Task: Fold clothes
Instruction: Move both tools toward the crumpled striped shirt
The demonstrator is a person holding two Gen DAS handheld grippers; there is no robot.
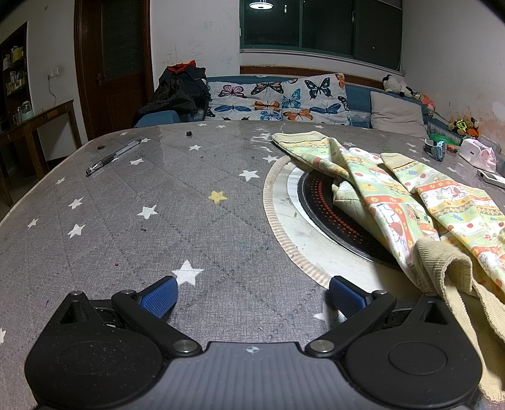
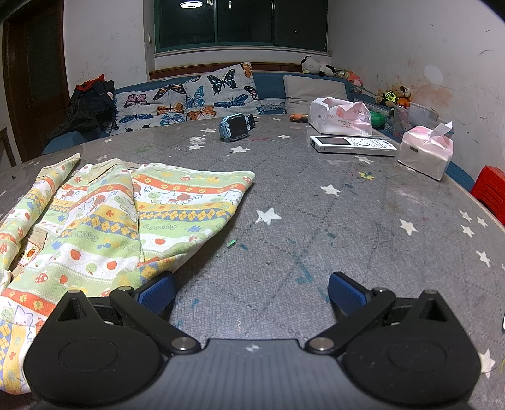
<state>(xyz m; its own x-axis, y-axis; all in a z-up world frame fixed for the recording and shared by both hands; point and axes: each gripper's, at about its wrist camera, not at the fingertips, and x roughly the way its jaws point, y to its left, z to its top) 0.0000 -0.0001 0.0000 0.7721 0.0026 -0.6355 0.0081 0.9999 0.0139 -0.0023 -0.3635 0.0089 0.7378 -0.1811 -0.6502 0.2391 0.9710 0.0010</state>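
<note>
Left gripper (image 1: 252, 298): jaws wide, empty
Right gripper (image 2: 252, 296): jaws wide, empty — beside the garment
Garment (image 2: 132, 214): spread rumpled on the table (image 2: 347, 227)

White scuffed walls (image 2: 394, 38) enclose the room. A dark window (image 1: 318, 25) reflects a ceiling lamp (image 1: 260, 5). A blue sofa (image 2: 271, 85) carries butterfly cushions (image 1: 277, 97); a brown door (image 1: 110, 63) stands left.
</note>
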